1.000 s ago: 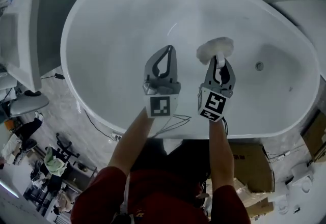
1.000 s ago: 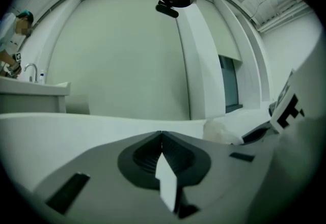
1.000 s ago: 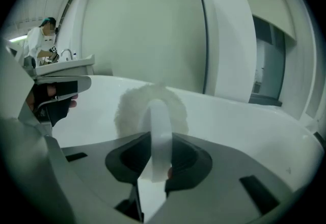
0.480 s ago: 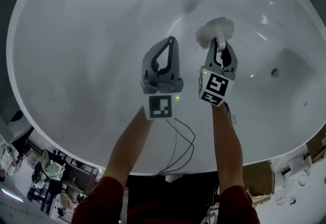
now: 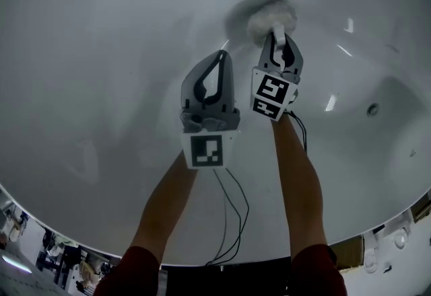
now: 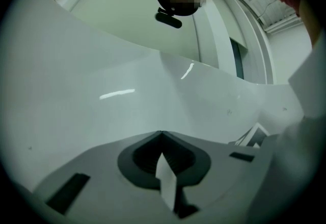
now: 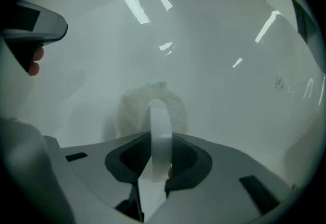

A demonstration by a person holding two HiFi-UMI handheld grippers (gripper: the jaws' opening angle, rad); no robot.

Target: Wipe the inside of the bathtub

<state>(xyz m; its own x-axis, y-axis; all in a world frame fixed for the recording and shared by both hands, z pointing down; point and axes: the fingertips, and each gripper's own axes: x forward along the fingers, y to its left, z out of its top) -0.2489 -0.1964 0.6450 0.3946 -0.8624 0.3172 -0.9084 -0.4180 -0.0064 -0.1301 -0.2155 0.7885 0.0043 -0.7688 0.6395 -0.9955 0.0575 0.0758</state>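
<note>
The white bathtub fills the head view. My right gripper is shut on the white handle of a fluffy white wiping pad, which is pressed against the tub's inner wall near the top centre. In the right gripper view the wiping pad shows just beyond the jaws, flat on the wall. My left gripper hangs beside it to the left, jaws shut with nothing between them, and its tip is clear of the tub surface.
The drain fitting sits in the tub at the right. Thin cables trail from the grippers along the person's forearms. Beyond the tub rim, floor clutter shows at the lower left and boxes at the lower right.
The view has closed in on the tub. My right gripper moved up and forward, bringing the pad from above the floor onto the far inner wall. The left gripper followed slightly.
</note>
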